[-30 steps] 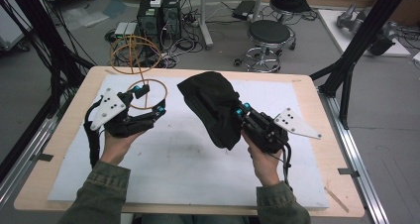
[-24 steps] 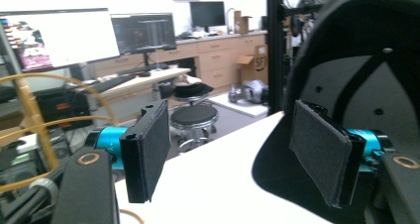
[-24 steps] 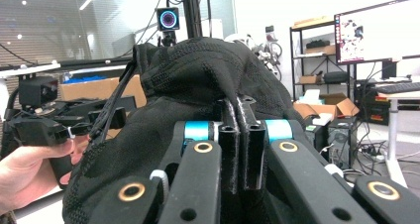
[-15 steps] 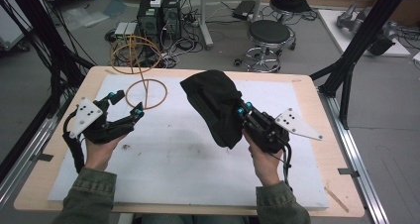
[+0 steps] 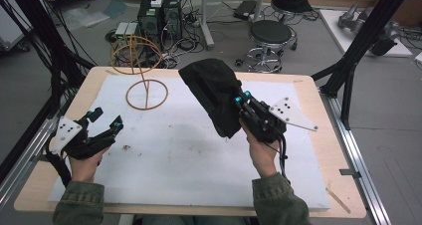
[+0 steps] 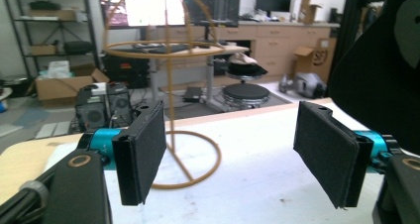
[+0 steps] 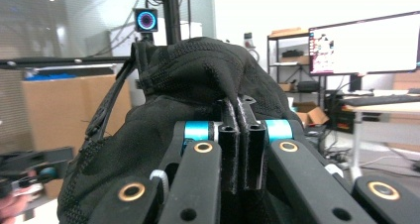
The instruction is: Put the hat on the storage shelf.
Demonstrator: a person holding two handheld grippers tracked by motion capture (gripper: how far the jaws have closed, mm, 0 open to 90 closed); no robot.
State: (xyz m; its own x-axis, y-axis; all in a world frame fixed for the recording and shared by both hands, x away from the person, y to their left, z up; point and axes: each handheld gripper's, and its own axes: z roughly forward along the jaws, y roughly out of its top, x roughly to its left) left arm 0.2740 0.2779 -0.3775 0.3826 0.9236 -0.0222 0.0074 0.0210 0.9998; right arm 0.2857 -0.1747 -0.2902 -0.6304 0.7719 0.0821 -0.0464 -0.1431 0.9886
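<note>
A black fabric cap (image 5: pixel 211 85) hangs above the middle of the table, and my right gripper (image 5: pixel 239 99) is shut on its edge. In the right gripper view the jaws are pressed together on the cloth (image 7: pixel 198 75). A yellow wire stand (image 5: pixel 145 80) is upright at the back left of the white mat, on a ring base. My left gripper (image 5: pixel 107 119) hovers low over the mat's left side, well short of the stand, open and with nothing in it. In the left gripper view the stand (image 6: pixel 168 80) rises between the spread pads (image 6: pixel 141 152), and the cap (image 6: pixel 386 60) looms at the right.
The white mat (image 5: pixel 174 160) covers most of the wooden table (image 5: pixel 328 150). Black frame posts (image 5: pixel 356 56) rise beside both table ends. A stool (image 5: pixel 270 36) and computer boxes (image 5: pixel 159 16) are on the floor beyond the far edge.
My left gripper has drawn back from the wire stand, leftward and toward the near edge. The stand stayed put. My right gripper and the cap have barely moved.
</note>
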